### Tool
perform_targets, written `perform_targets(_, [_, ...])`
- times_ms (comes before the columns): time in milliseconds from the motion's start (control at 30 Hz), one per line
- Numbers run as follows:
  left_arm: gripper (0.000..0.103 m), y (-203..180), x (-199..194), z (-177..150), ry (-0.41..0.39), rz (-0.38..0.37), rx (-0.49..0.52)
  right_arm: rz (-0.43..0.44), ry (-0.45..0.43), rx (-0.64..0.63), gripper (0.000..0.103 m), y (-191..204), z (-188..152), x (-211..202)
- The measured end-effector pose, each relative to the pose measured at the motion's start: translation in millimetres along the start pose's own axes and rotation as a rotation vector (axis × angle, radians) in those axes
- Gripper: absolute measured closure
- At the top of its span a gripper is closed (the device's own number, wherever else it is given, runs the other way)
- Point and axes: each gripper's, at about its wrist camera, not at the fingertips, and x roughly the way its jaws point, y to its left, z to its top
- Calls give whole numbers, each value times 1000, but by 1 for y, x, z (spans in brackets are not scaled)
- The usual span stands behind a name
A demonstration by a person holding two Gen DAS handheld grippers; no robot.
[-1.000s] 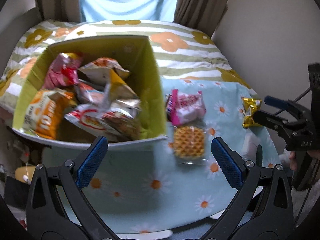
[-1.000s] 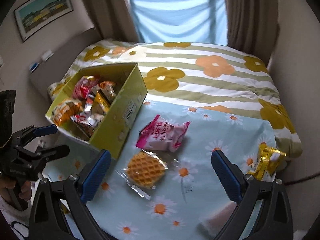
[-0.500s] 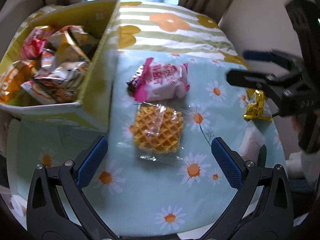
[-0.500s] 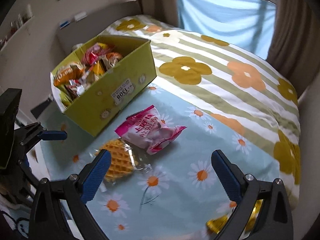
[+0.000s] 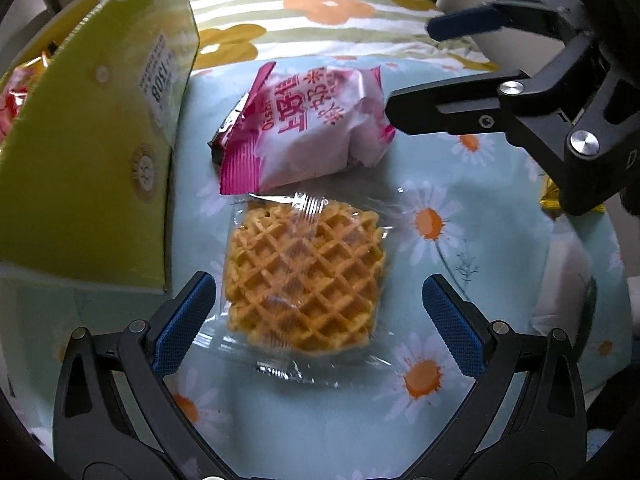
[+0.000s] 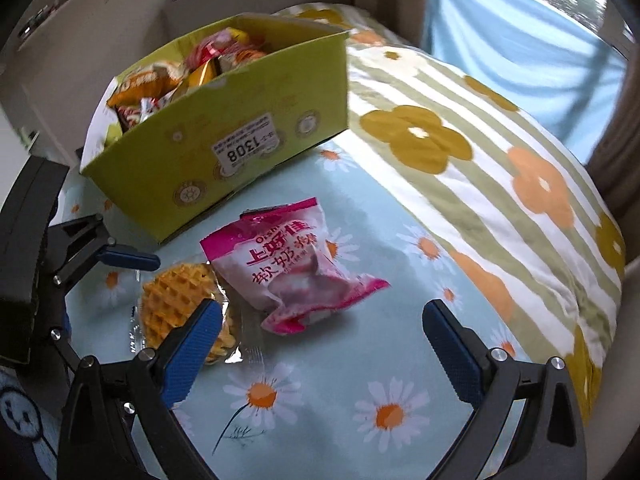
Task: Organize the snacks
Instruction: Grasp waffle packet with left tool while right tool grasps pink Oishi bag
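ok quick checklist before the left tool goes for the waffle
1. Left tool open: ok, jaws wide.
2. Waffle pack between its fingers: ok, centred.
3. Pink snack bag clear of the waffle: not ok, its edge touches the wrapper.
4. Right tool out of the way: ok, open over the pink bag, off the waffle.
5. Room in the yellow box: cannot tell, already heaped.

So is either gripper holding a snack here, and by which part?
Nothing is held. The left gripper is open around the wrapped waffle, and the right gripper is open near the pink packet.
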Motion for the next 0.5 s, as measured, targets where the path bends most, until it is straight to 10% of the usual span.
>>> perform_targets(500, [21,6,20,0,26,12,39,65,80,-260,3,16,14,45])
